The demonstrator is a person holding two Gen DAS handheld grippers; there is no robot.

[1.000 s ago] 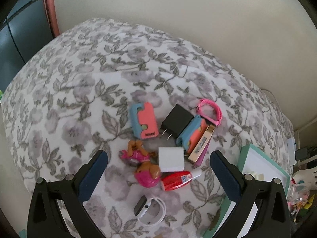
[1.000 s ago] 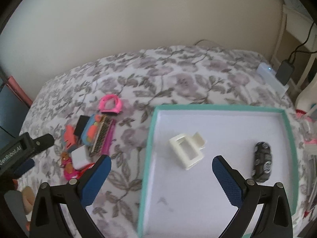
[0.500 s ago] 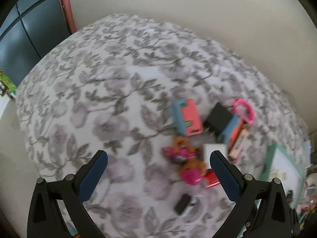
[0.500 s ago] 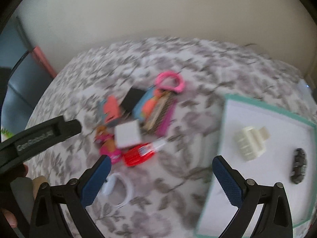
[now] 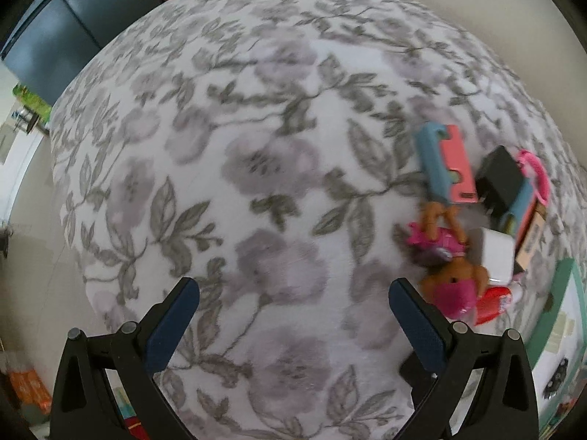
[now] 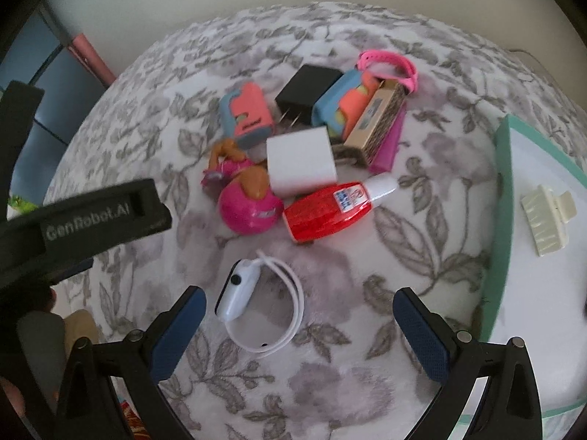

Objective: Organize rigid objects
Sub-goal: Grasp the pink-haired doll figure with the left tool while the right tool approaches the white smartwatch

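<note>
Both cameras have swung since 0.5 s ago: the right gripper (image 6: pixel 299 324), jaws spread and empty, now frames the white smartwatch (image 6: pixel 256 300) between its fingers, likely the next pick, while the left gripper (image 5: pixel 293 317), also spread and empty, has turned aside over bare floral bedspread (image 5: pixel 238 146), leaving the pile at its right edge. Beyond the watch, the unsorted pile is bunched together, pieces touching: a red glue bottle (image 6: pixel 330 209) with an unreadable blue label, a pink toy dog (image 6: pixel 245 190), a white charger cube (image 6: pixel 301 163), a black charger (image 6: pixel 306 90), 2 coral-and-blue cases (image 6: pixel 247 115), a patterned box (image 6: pixel 378 119) and a pink band (image 6: pixel 392 64). To the right, the teal-rimmed tray (image 6: pixel 500 198) holds a cream hair claw (image 6: pixel 546 216), evidently the collection place. "GenRobot.AI" is printed on the left gripper's body.
</note>
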